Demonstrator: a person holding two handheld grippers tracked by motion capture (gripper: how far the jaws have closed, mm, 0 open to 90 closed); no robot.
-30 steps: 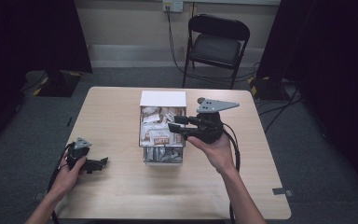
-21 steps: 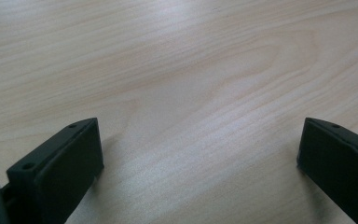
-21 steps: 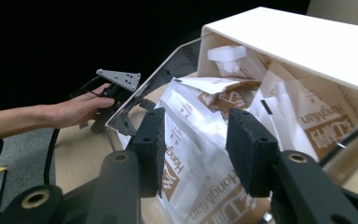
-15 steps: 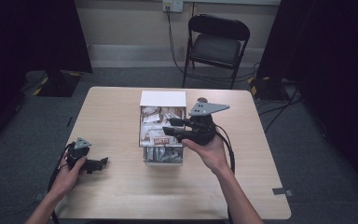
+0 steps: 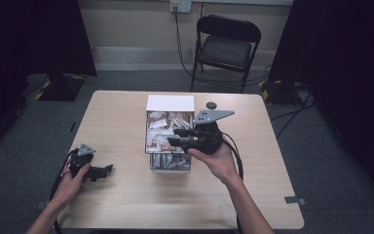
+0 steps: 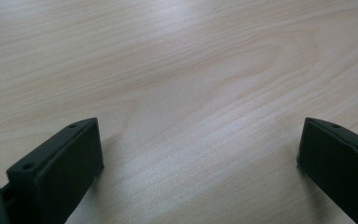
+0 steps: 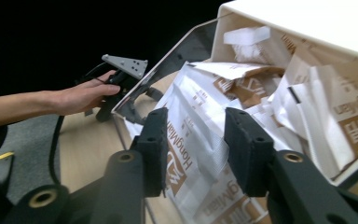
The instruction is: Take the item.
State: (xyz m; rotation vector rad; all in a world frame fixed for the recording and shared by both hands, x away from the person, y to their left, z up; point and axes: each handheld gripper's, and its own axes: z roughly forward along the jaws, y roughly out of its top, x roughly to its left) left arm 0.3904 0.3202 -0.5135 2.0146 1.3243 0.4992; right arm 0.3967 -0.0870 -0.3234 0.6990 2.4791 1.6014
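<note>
packets (image 7: 200, 135) fill your right gripper (image 7: 193, 140) view, its jaws closing, gripping nothing; left gripper (image 6: 198, 154) spread over bare table (image 6: 177, 70).

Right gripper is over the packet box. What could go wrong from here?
1. The packets lie loose and overlapping, so the right gripper, jaws just closing with nothing pinched, may catch several or only a corner.
2. The clear box looks light; a snagged packet could drag or tip it.
3. The left gripper rests open on the table, away from the box, so nothing steadies it.
</note>
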